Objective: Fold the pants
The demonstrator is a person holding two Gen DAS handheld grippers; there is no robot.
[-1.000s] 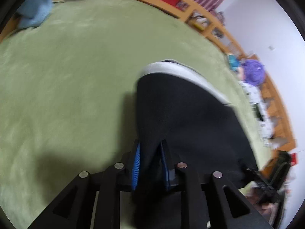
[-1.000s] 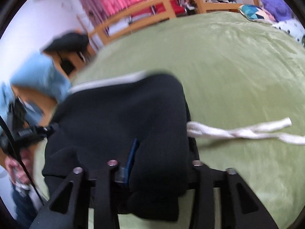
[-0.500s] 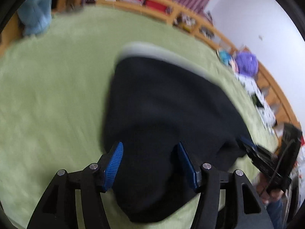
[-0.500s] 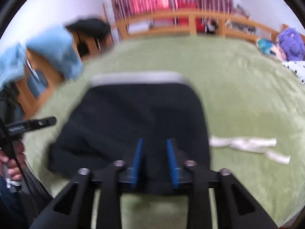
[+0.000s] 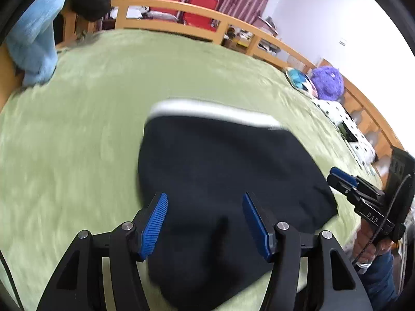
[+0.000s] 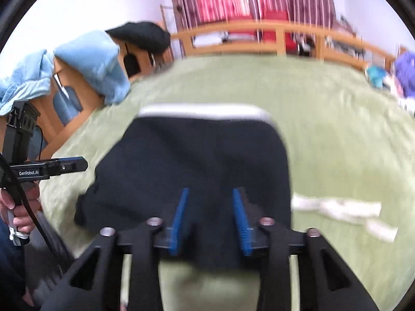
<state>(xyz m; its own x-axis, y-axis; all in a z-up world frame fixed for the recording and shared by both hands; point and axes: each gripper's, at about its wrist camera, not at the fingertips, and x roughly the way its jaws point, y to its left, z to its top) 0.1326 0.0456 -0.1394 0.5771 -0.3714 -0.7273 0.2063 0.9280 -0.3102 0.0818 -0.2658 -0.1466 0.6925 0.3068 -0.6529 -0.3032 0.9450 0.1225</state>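
Observation:
The black pants [image 5: 223, 176] lie folded on the green bedspread [image 5: 77, 134], their white band [image 5: 212, 110] at the far edge. My left gripper [image 5: 205, 207] hovers over the near edge of the pants, open, its blue pads clear of the cloth. From the right wrist view the same pants [image 6: 202, 160] fill the middle. Over their near edge, my right gripper [image 6: 210, 197] has its jaws opening, and its pads are not pressing the fabric. A white drawstring [image 6: 337, 210] lies loose on the bed to the right of the pants. Each gripper shows in the other's view: right gripper [image 5: 342, 178], left gripper [image 6: 77, 165].
A wooden bed rail [image 5: 233, 26] runs along the far side before red striped curtains [image 6: 233, 2]. A light blue towel [image 6: 96, 59] and a black garment [image 6: 140, 35] hang over the wooden frame at the left. A purple plush toy [image 5: 328, 83] sits at the right edge.
Both grippers were shut on the pants' near edge; they have let go, opened and lifted back. The pants now lie flat on the bed.

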